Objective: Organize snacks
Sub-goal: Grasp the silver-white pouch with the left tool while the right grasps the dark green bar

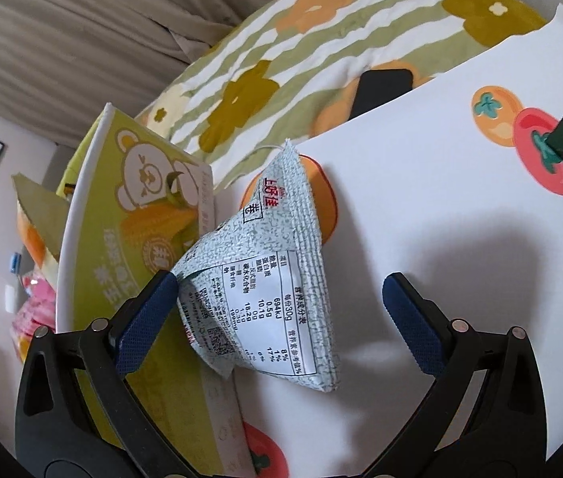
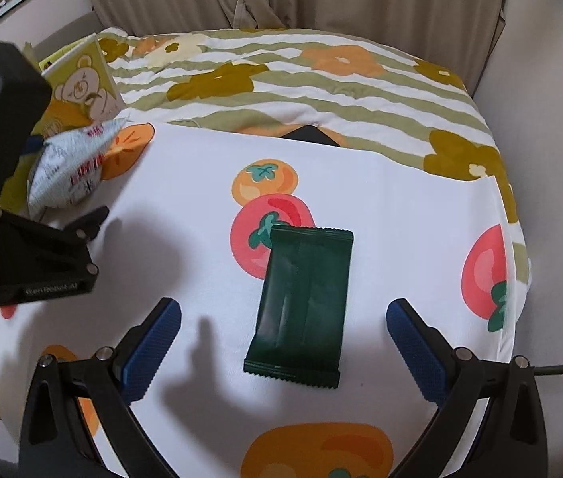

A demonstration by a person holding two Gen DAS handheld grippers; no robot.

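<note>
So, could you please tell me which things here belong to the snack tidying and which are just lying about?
Belonging to the job:
- pale grey-green speckled triangular snack packet
- dark green flat foil snack packet
- yellow-green cardboard box with a bear print

Just lying about:
- black flat phone-like slab
- green-striped flowered blanket
</note>
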